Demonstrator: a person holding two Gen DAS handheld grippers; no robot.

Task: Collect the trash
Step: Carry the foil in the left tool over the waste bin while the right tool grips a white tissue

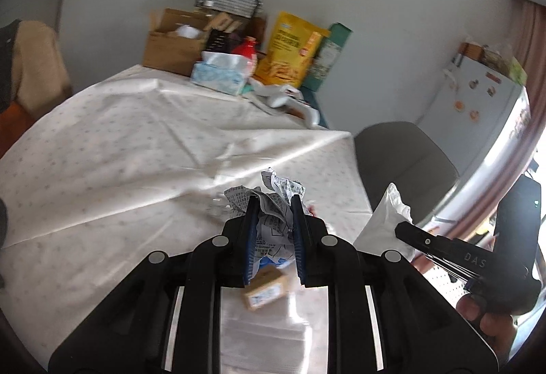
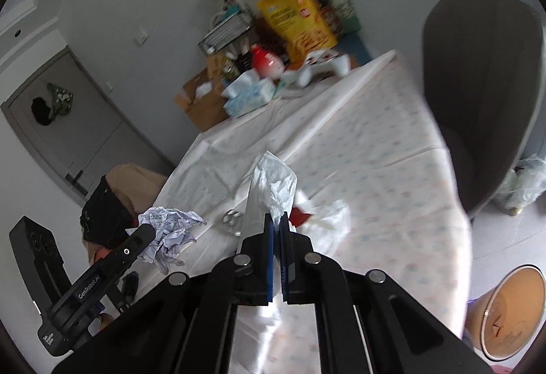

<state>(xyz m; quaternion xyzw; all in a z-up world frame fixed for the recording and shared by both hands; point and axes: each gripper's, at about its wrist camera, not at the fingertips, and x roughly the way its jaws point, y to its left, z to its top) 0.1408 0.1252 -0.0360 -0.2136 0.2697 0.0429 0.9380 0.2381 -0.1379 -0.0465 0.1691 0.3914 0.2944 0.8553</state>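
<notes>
Above the table (image 1: 102, 141), crumpled printed paper (image 1: 278, 199) is pinched by the left gripper (image 1: 274, 203) and white tissue (image 2: 273, 182) by the right gripper (image 2: 277, 220), evidently for the bin (image 2: 512, 312) at four o'clock.

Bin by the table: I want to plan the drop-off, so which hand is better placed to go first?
Probably the right. The bin shows low at that camera's right edge, on its outer side, and the right gripper is shut on the tissue. The left gripper, shut on the paper, sits farther over.

Soft daylight from the right, motion blur — dark, bowed fisheye edges
</notes>
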